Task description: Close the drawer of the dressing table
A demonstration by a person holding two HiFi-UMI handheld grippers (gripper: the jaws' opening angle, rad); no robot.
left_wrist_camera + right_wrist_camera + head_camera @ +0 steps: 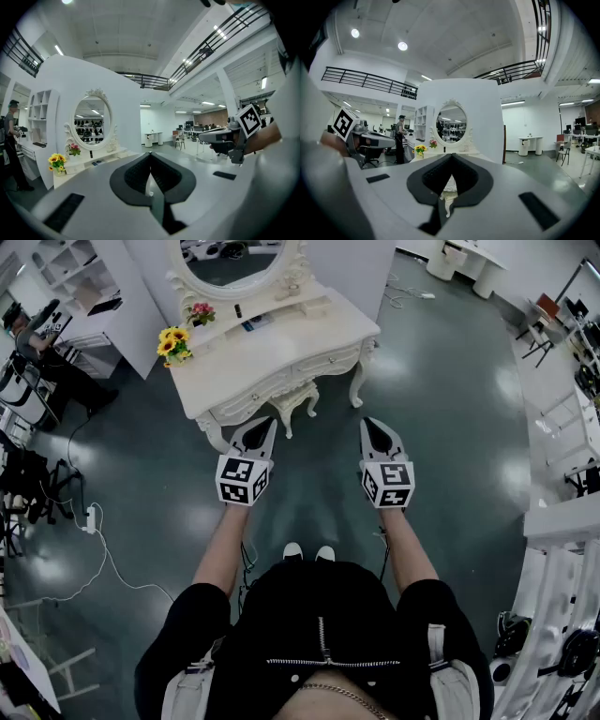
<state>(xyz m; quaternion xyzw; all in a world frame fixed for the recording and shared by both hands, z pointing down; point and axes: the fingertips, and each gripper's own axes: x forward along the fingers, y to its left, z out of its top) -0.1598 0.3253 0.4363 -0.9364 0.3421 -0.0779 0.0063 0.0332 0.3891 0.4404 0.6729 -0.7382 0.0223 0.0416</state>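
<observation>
step: approach, nothing touched yet | left tool (268, 425): jaws together, empty | right tool (369, 425): jaws together, empty | cream carved bench with oval mirror (281, 345): ahead, well apart | drawer fronts (323, 362): along bench's front edge, open one unclear | next: step in, press front flush

one dressing table (300, 336), two grippers (263, 426) (373, 426)

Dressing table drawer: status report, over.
Left gripper and right gripper shut, empty, short of dressing table. Drawer gap not discernible. Stool tucked under front.
</observation>
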